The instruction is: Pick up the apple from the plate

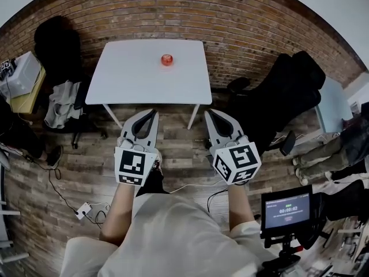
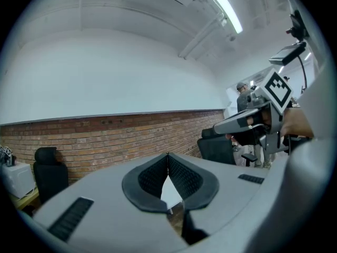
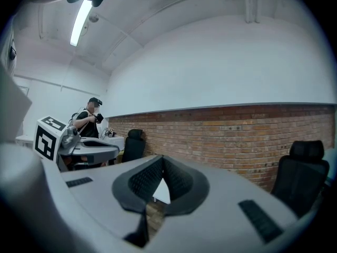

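Note:
A red apple (image 1: 167, 59) sits on a small plate on the white table (image 1: 132, 74), far side, near the brick wall. Both grippers are held level over the wooden floor, well short of the table's near edge. My left gripper (image 1: 154, 113) is shut, its dark pads meeting at the tip (image 2: 168, 156) with nothing between them. My right gripper (image 1: 209, 113) is likewise shut and empty (image 3: 162, 157). Each gripper view shows only a sliver of the white table under the pads; the apple is hidden there. The right gripper (image 2: 247, 121) shows in the left gripper view, and the left gripper (image 3: 79, 147) in the right gripper view.
Black office chairs stand left (image 1: 56, 42) and right (image 1: 288, 91) of the table. A brick wall (image 1: 242, 22) runs behind it. A white box (image 1: 20, 74) sits at the left, cables (image 1: 63, 195) lie on the floor, and a small screen (image 1: 286, 208) stands at lower right beside a person's legs (image 1: 328, 154).

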Motion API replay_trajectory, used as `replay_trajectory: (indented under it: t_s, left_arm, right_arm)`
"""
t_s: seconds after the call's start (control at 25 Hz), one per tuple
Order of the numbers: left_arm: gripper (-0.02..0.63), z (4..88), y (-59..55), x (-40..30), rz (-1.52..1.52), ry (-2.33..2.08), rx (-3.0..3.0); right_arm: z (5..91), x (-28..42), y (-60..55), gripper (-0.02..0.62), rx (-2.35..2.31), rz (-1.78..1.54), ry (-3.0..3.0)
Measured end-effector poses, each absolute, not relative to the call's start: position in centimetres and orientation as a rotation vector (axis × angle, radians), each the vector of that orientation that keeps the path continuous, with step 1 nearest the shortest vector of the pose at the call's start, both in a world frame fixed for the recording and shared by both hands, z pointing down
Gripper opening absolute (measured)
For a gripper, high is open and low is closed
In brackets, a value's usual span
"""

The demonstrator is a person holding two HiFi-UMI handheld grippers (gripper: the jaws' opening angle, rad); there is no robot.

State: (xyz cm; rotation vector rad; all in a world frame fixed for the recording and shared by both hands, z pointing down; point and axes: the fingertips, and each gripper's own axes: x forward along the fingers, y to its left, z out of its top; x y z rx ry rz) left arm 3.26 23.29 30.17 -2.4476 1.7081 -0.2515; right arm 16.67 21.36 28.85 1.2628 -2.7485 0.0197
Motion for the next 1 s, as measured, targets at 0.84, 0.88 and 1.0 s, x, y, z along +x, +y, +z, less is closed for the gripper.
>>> replay_trajectory:
  t_s: [0.84, 0.88, 1.0]
  left_arm:
    - [0.006, 30.1, 6.8, -2.0, -0.261, 1.634, -2.518]
    - [0.006, 30.1, 6.1, -2.3, -0.262, 1.634, -2.52]
    - [0.006, 30.1, 4.0, -3.3, -0.261, 1.638, -2.525]
  right_arm:
    - [28.6, 11.5, 6.2, 0.003, 1.312, 0.069, -2.703]
    - [28.7, 11.1, 5.6, 0.003, 1.309, 0.071, -2.699]
    - [28.8, 10.3, 3.7, 0.003, 1.308, 0.081, -2.688]
